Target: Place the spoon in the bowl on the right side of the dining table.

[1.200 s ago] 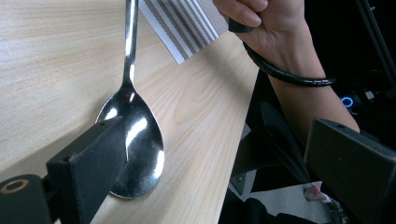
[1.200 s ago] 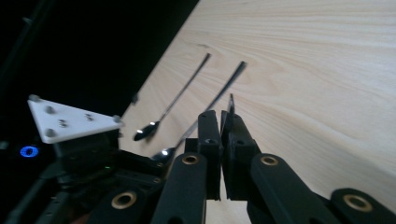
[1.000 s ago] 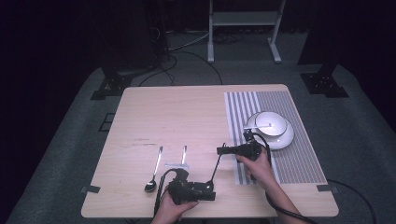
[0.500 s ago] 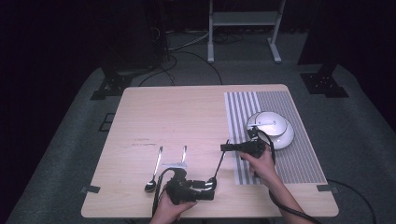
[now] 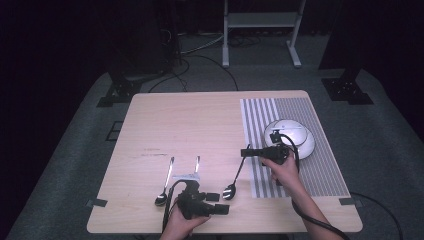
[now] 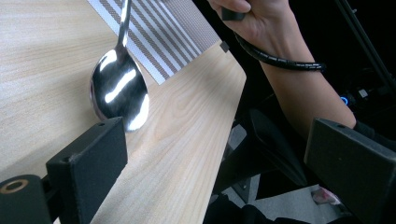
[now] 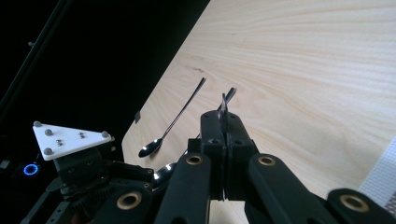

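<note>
Right gripper was clamped on spoon handle tip; left gripper, jaws wide, sat at 7 o'clock. Thin edge grip: spoon could pivot and slip.

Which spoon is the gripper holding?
The spoon nearest the striped mat. The right hand-held gripper pinches its handle tip, with its bowl on the table. The other two spoons lie untouched further left.
</note>
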Demonstrator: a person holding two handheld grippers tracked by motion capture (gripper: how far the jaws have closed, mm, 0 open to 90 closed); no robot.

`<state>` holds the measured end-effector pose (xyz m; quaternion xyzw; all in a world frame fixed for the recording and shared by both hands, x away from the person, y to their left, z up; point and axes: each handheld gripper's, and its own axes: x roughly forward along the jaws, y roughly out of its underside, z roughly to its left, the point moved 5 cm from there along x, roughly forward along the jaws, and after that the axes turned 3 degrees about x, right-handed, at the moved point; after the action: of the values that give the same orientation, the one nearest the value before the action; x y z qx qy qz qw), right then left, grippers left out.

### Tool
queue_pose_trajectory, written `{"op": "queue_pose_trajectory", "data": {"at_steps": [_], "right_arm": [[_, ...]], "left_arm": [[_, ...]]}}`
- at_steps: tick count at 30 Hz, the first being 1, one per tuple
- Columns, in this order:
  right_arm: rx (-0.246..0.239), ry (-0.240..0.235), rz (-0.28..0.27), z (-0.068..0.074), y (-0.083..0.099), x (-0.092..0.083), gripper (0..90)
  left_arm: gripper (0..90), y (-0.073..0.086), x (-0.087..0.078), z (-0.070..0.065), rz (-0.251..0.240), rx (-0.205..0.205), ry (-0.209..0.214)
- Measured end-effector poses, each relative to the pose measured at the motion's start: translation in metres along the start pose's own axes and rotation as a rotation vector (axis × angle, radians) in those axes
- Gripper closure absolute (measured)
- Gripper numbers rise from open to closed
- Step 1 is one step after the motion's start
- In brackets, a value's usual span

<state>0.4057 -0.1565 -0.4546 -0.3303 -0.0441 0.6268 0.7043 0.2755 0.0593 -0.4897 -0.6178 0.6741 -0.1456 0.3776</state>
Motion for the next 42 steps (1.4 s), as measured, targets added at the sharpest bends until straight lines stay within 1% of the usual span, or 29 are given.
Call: {"op": "queue_pose_trajectory", "data": {"at_steps": [14, 15, 17, 21, 24, 31, 32, 35, 36, 39, 42], "right_arm": [[-0.005, 0.04, -0.032, -0.001, -0.012, -0.017, 88.9], [-0.003, 0.044, -0.04, -0.001, -0.014, -0.021, 88.9], [-0.007, 0.043, -0.045, -0.002, -0.015, -0.022, 88.9], [0.005, 0.055, -0.069, -0.004, -0.02, -0.03, 88.8], [0.015, 0.054, -0.087, -0.005, -0.023, -0.035, 88.8], [0.016, 0.083, -0.113, -0.007, -0.03, -0.047, 88.8], [0.012, 0.094, -0.12, -0.007, -0.033, -0.051, 88.8], [0.01, 0.108, -0.13, -0.007, -0.036, -0.056, 88.8], [0.01, 0.108, -0.13, -0.007, -0.036, -0.056, 88.8], [0.018, 0.114, -0.154, -0.007, -0.04, -0.064, 88.8], [0.027, 0.117, -0.164, -0.007, -0.042, -0.069, 88.8]], "left_arm": [[4.5, -0.001, -0.001, 0.0, -0.004, 0.0, -0.005], [4.5, -0.001, -0.002, 0.0, -0.007, 0.001, -0.006], [4.6, -0.001, -0.002, 0.0, -0.008, 0.0, -0.006], [4.5, -0.001, -0.002, 0.0, -0.006, 0.002, -0.006], [4.6, -0.001, -0.002, -0.001, -0.004, 0.003, -0.004], [4.6, -0.002, -0.002, -0.001, -0.005, 0.004, -0.002], [4.6, -0.002, -0.002, -0.001, -0.005, 0.005, -0.002], [4.6, -0.002, -0.002, -0.002, -0.002, 0.007, 0.001], [4.6, -0.002, -0.002, -0.002, -0.002, 0.007, 0.001], [4.6, -0.002, -0.002, -0.002, -0.003, 0.007, 0.003], [4.5, -0.002, -0.002, -0.002, -0.003, 0.007, 0.003]]}}
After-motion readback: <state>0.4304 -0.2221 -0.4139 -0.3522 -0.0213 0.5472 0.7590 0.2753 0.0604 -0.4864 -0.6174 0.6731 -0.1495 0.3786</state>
